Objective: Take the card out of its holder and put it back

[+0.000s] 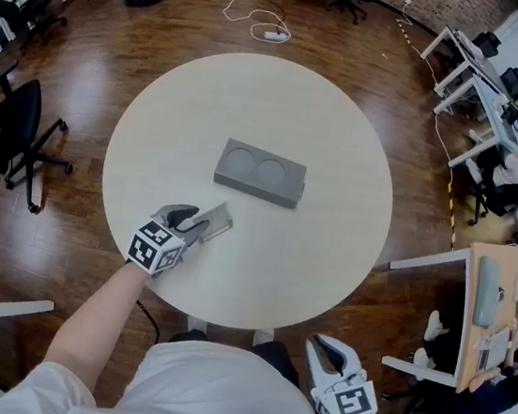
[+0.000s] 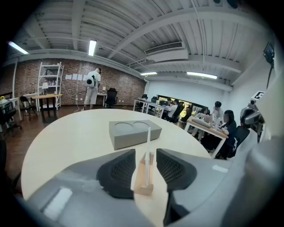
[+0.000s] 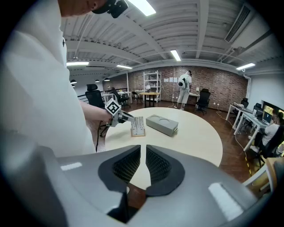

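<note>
A white card (image 2: 147, 142) stands upright, seen edge-on, in a small wooden holder (image 2: 143, 179) on the round table (image 1: 309, 255). My left gripper (image 2: 145, 166) is open, one jaw on each side of the card and holder, with small gaps to both. The head view shows this gripper (image 1: 202, 225) at the table's near left, its tips at the holder (image 1: 216, 221). My right gripper (image 1: 321, 350) hangs off the table's near edge by the person's body. Its jaws (image 3: 143, 162) are shut with nothing between them. From there the card and holder (image 3: 138, 126) show side-on.
A grey block (image 1: 261, 173) with two round recesses lies at the table's middle, just beyond the holder. Office chairs (image 1: 8, 135) stand at the left, desks (image 1: 493, 298) at the right, and a cable (image 1: 256, 16) lies on the wooden floor beyond. People are in the background.
</note>
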The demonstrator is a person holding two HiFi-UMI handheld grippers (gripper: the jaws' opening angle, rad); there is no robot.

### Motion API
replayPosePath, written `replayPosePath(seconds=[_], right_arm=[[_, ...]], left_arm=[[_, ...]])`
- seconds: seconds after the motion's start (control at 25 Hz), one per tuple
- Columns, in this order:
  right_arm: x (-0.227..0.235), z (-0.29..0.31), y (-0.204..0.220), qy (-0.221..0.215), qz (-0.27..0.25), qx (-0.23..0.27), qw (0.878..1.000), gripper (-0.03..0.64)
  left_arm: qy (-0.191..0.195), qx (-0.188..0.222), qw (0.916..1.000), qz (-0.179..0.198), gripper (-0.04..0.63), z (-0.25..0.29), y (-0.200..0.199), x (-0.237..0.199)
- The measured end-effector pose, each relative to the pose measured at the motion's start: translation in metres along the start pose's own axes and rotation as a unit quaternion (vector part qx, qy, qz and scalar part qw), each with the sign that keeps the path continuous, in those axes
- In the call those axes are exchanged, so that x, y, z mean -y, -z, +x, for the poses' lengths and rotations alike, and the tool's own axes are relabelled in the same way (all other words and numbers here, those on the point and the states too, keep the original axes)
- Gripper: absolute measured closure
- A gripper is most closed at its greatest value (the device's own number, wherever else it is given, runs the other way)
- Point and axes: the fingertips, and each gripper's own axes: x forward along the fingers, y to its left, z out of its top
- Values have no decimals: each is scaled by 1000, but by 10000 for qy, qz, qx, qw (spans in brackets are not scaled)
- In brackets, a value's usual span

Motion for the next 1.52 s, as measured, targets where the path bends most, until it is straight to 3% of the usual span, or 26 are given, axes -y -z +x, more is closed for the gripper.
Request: replayPosePath(seconds=[0.2,0.32,0.72,1.0,1.24,1.52], right_arm=[[5,3,4,149,125,-56,9998,583],[6,3,4,253,186,-83,9995,583],[12,3,14,322,343,-122,9988,583],[29,5,13,144,320,19,9994,583],[48,4,15,-276,113,183,9994,583],[72,1,16,-946,-328,284,9946,583]], left_arm=[[50,-9,10000,-69,491,8,7,-11],[218,28,9998,-6,572,10,5,-5],[376,81,9991,154,580,11,-10,3],[305,312,9983,396,580,-8,-45,11],[-88,670,9966,461,580,-41,-78,24],[-756,971,9922,215,580,-92,-84,54]])
